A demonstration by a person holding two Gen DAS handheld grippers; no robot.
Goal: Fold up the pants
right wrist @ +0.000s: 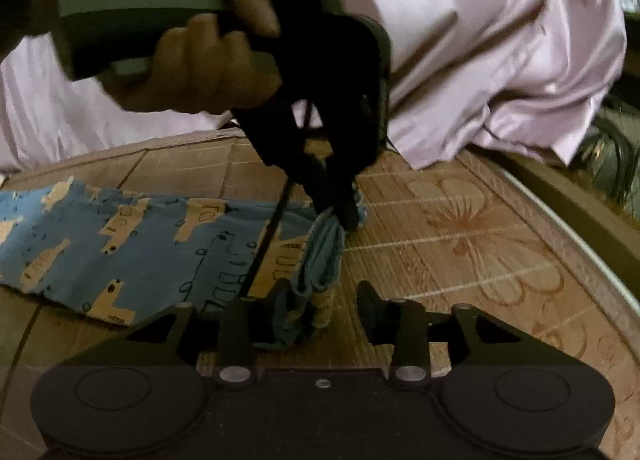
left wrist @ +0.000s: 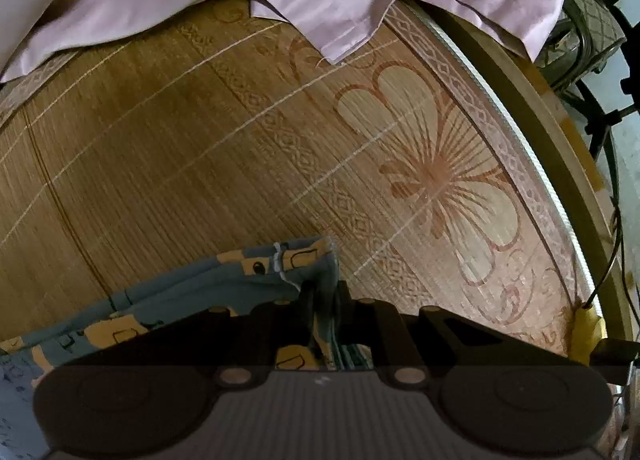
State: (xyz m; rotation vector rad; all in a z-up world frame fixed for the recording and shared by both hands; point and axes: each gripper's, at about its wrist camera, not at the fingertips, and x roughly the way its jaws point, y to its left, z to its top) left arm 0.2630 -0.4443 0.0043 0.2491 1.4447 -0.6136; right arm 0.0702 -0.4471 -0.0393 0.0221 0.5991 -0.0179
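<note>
Your left gripper (left wrist: pixel 323 296) is pinching the pants (right wrist: pixel 120 244) at their near end, while your right gripper (right wrist: pixel 324 300) is standing open around the same bunched edge; the pants are stretching away leftward across the mat (right wrist: pixel 440 252).

There are no words, numbers or brand names to read in either view. The pants (right wrist: pixel 132 244) only have little drawn shapes in tan on blue, not letters. The mat (left wrist: pixel 200 164) only has a flower and curly line patterns, and the black gripper parts have no labels on them.
</note>
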